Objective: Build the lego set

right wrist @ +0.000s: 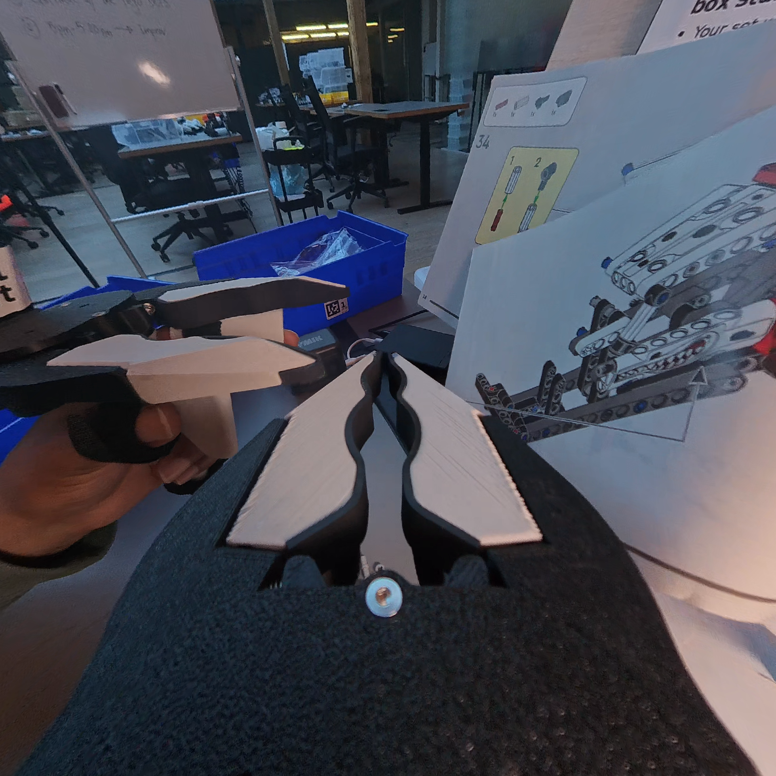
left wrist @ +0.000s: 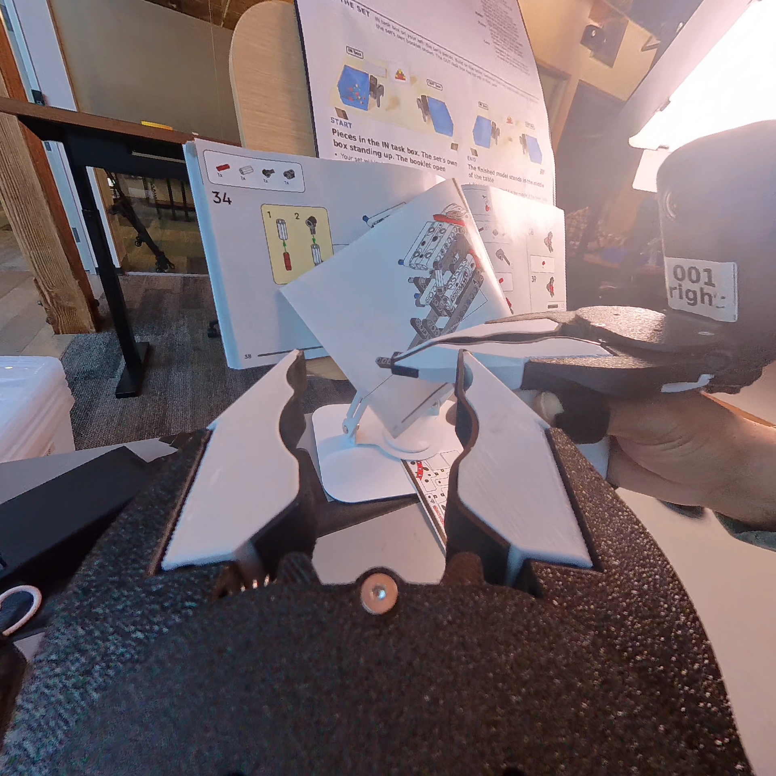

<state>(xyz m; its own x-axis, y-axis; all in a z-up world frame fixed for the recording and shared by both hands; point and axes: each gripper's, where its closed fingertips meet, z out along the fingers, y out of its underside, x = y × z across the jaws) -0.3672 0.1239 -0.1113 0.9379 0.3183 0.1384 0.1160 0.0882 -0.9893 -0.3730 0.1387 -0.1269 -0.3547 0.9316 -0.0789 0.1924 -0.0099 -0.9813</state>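
The lego instruction booklet [left wrist: 252,273] stands open on a white stand [left wrist: 357,470] at the table's far side. One page [left wrist: 369,294] is lifted and curled toward me, off the spread. My right gripper [left wrist: 392,364] comes in from the right with its tips against that page's lower part. In the right wrist view the right gripper [right wrist: 381,357] is shut with nothing seen between the tips, and the lifted page [right wrist: 546,315] lies just right of them. My left gripper [left wrist: 378,357] is open and empty in front of the stand; it also shows in the right wrist view [right wrist: 331,325].
A large printed sheet [left wrist: 420,84] stands behind the booklet. A blue bin [right wrist: 369,268] with a plastic bag [right wrist: 323,252] sits at the table's left, another blue bin beside it. A black flat box [left wrist: 63,495] lies near left. Desks and chairs stand beyond. Less than 4 cm separates the two grippers' tips.
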